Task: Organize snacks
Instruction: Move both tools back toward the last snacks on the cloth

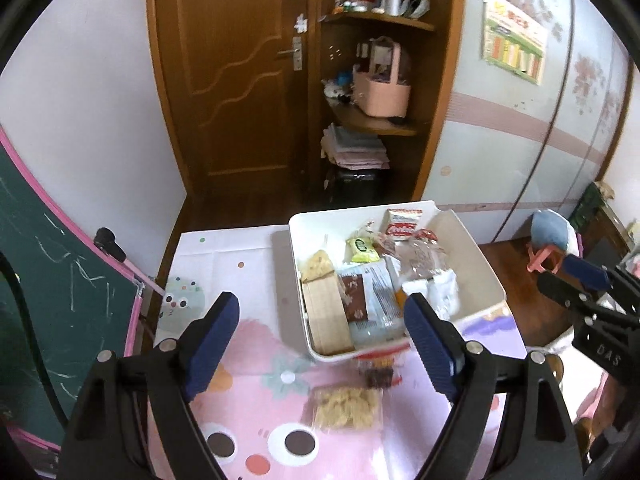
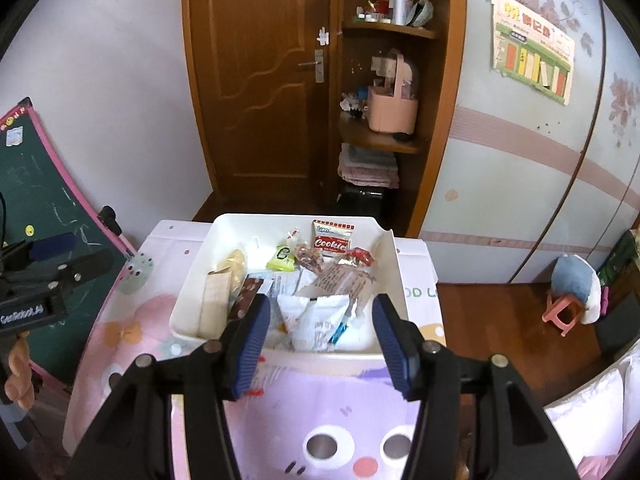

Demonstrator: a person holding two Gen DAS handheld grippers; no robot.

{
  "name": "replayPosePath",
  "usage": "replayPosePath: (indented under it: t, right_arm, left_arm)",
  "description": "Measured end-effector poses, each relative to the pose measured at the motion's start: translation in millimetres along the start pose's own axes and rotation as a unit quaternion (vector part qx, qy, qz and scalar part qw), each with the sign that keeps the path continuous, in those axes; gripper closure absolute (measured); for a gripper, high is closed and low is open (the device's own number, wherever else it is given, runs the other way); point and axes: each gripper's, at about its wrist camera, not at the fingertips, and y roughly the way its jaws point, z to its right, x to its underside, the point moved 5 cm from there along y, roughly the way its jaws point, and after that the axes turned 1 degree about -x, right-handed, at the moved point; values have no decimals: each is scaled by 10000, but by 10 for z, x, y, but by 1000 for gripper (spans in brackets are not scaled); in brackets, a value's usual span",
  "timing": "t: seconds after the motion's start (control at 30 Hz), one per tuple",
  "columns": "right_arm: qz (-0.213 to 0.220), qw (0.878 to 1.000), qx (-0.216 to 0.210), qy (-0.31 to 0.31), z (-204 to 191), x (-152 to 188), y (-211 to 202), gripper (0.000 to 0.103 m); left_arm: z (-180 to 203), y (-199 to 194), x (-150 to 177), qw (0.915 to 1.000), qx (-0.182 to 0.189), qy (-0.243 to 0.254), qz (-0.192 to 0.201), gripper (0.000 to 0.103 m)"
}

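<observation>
A white bin [image 1: 464, 240] [image 2: 196, 276] on the cartoon tablecloth [image 1: 256, 360] holds several snack packs, among them a red-and-white cookies pack [image 2: 332, 238], a green pack [image 1: 362, 250] and a long beige pack [image 1: 326, 316]. A clear pack of yellow snacks [image 1: 346, 408] and a dark pack [image 1: 376, 376] lie on the cloth before the bin. My left gripper [image 1: 322, 304] is open and empty above the cloth, left of the bin's front. My right gripper [image 2: 322, 308] hangs open over the bin's near end with nothing gripped. Each gripper shows at the other view's edge.
A green chalkboard [image 1: 60, 280] leans at the left of the table. Behind stand a wooden door [image 1: 240, 80] and shelves with a pink basket [image 1: 384, 88]. A pink stool [image 2: 560, 312] is on the wooden floor at the right. A hand [image 2: 18, 364] holds the left gripper.
</observation>
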Motion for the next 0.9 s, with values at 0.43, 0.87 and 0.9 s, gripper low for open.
replayPosePath:
  t: [0.43,0.87,0.9]
  right_arm:
    - [82,10000,-27,-26,-308,822,-109,49]
    - [-648,9909,-422,1102,-311,1763,695,49]
    - [-685,9900,-441,1153,-290,1786,737,49]
  left_arm:
    - [200,-140,1043,9980,598,56,-210,13]
    - [139,1186,1953,9855,689,-955,-1220,14]
    - [138,1233,1966,9849,664,-979,-1266,14]
